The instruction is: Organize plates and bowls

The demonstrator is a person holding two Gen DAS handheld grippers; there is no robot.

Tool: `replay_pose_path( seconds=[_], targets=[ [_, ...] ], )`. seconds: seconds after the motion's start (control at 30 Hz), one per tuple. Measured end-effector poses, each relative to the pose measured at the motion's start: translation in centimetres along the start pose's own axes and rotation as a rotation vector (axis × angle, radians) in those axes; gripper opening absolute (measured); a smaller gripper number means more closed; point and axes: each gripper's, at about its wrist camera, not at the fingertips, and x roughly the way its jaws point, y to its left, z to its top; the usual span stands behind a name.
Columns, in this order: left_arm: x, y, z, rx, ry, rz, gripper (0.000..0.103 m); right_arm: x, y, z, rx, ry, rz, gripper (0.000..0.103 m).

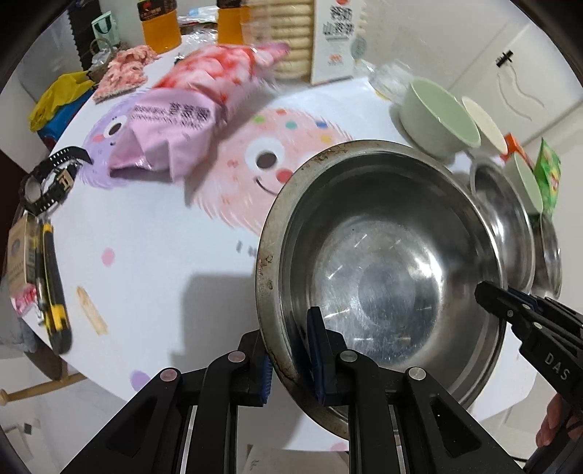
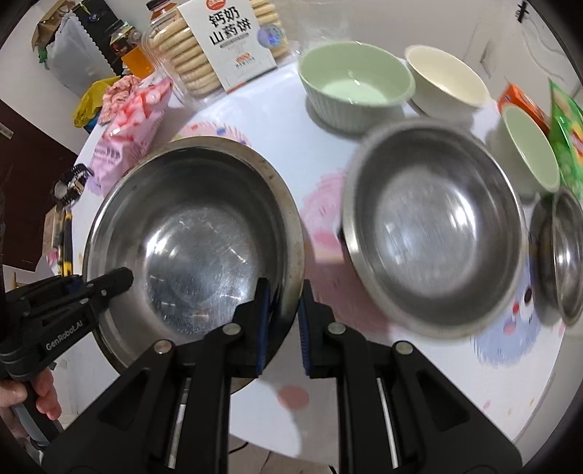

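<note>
A large steel bowl (image 1: pixel 382 262) is held over the round table, and it also shows in the right wrist view (image 2: pixel 193 233). My left gripper (image 1: pixel 289 361) is shut on its left rim. My right gripper (image 2: pixel 284 321) is shut on its right rim; its fingertips (image 1: pixel 490 295) show in the left wrist view. A second steel bowl (image 2: pixel 433 226) sits to the right, with a small steel dish (image 2: pixel 564 255) beyond it. A green ribbed bowl (image 2: pixel 355 82), a cream bowl (image 2: pixel 446 78) and a smaller green bowl (image 2: pixel 530 153) stand at the back right.
A pink snack bag (image 1: pixel 189 113) lies at the table's left middle. A biscuit box (image 2: pixel 233 40) and orange drink bottles (image 1: pixel 160 25) stand at the back. A yellow-black utility knife (image 1: pixel 53 284) lies at the left edge. A green packet (image 2: pixel 568 135) stands far right.
</note>
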Motion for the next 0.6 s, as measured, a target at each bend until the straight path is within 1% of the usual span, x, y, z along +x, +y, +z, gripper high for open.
replay_pose_path(
  seconds=[0.07,0.2,0.27,0.37,0.6],
  targets=[
    [0.5,-0.6,-0.3,0.016,0.0,0.005,0.016,0.1,-0.4,-1.2,0.011,0.003,-0.003,0.017],
    [1.6,-2.1,-1.1,0.042,-0.005,0.002,0.016,0.9,-1.4,-2.2,0.021,0.006,-0.014,0.017],
    [2.2,-2.6,-1.3,0.04,-0.004,0.001,0.016,1.2,-1.6,-2.5,0.023,0.001,-0.026,0.017],
    [2.8,-2.9,-1.2,0.033,-0.01,-0.003,0.016,1.6,-1.9,-2.7,0.02,-0.015,-0.042,0.017],
    [3.5,-3.5,-0.9,0.035,-0.02,0.015,0.016,2.2,-2.5,-2.7,0.021,-0.026,-0.034,0.017]
  ],
)
